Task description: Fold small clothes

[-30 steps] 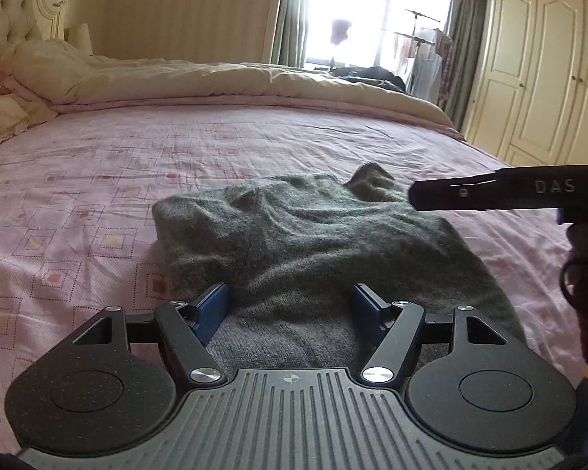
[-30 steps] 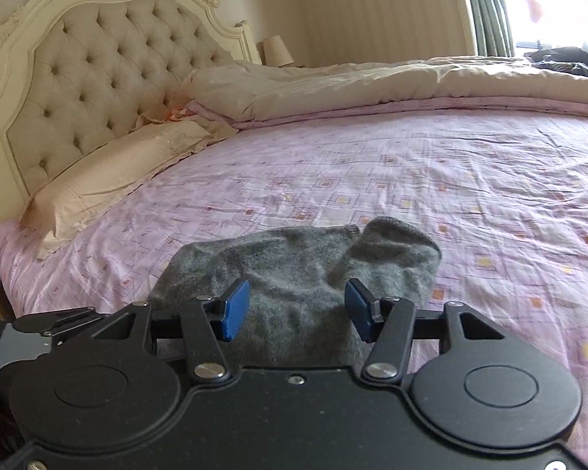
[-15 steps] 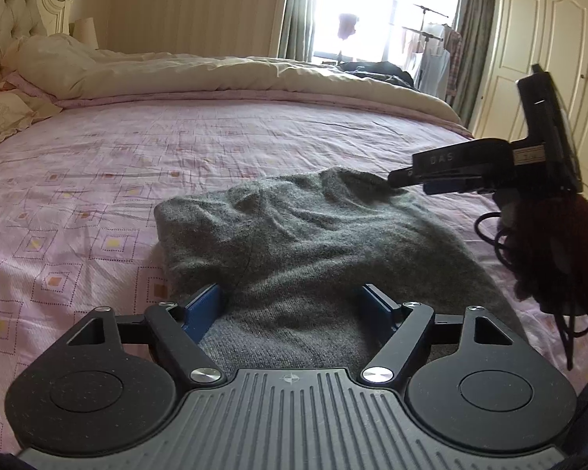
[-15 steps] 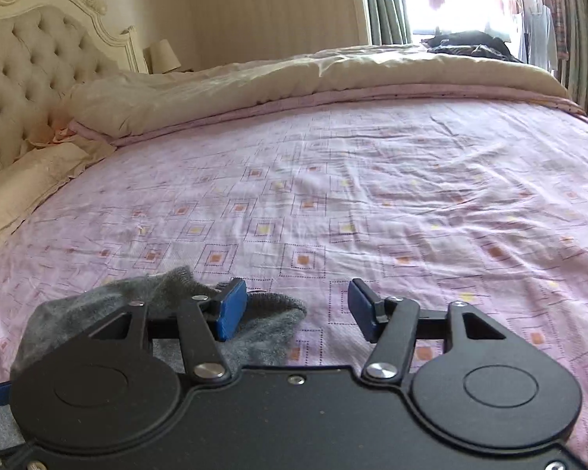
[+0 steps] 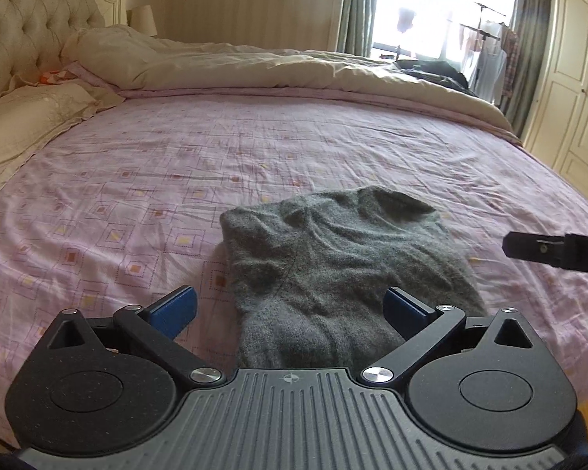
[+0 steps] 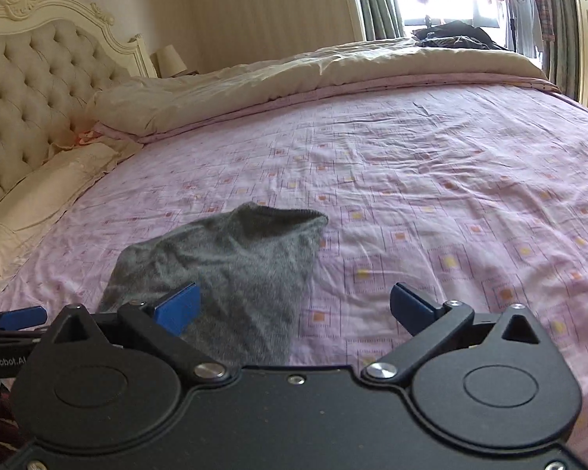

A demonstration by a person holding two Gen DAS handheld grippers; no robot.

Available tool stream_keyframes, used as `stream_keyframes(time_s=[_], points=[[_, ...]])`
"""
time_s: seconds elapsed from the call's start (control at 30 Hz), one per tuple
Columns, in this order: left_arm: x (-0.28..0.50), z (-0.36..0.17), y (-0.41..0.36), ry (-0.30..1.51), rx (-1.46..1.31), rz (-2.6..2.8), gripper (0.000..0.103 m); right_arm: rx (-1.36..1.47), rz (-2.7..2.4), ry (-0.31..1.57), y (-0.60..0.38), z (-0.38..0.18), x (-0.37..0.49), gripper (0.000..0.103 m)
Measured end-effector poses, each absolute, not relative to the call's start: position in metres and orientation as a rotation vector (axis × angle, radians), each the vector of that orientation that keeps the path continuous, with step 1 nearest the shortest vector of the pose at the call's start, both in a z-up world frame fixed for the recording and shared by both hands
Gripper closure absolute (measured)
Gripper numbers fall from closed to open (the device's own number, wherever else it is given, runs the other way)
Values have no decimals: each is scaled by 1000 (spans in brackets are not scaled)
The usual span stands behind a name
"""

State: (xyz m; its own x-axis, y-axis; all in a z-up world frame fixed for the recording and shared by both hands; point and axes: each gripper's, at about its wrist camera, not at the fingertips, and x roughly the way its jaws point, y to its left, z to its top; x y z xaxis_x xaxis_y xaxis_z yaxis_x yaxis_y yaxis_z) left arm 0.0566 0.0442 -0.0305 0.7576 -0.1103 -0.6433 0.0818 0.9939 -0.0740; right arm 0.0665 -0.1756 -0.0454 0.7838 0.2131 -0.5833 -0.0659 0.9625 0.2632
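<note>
A small grey knitted garment (image 5: 333, 270) lies rumpled on the pink patterned bedsheet (image 5: 176, 180) near the bed's front edge; it also shows in the right wrist view (image 6: 231, 266). My left gripper (image 5: 290, 309) is open and empty, raised over the garment's near end. My right gripper (image 6: 294, 305) is open and empty, at the garment's right side, its left finger over the cloth. A right gripper finger (image 5: 556, 252) shows at the right edge of the left wrist view. A left gripper finger (image 6: 15, 317) shows at the far left of the right wrist view.
A beige duvet (image 5: 294, 70) is bunched along the far side of the bed. Pillows (image 6: 43, 196) lie by the tufted headboard (image 6: 31, 74) at left. A cream wardrobe (image 5: 572, 78) and a bright window with hanging clothes stand at the far right.
Both grippers have pulled back and opened wider. The right gripper has swung back left, so more of the garment is in its view. The garment lies where it was.
</note>
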Motion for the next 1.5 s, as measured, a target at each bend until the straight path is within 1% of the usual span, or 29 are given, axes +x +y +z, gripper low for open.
stream_keyframes(time_s=[0.17,0.47,0.93,1.3,1.5], points=[[43,-24,39,766,-30,-91,0,251,138,688,-172,-41,41,0],[21,-21,13,857,103,29,1,240,100,738,-170,-41,8,0],[-1,-11,11,857,59,55,1,210,83,730,-164,-30,-14,0],[-4,-6,15,851,34,35,1,246,119,756,-161,-25,-11,0],[-4,-5,17,858,25,30,1,219,96,766,-154,-24,-11,0]])
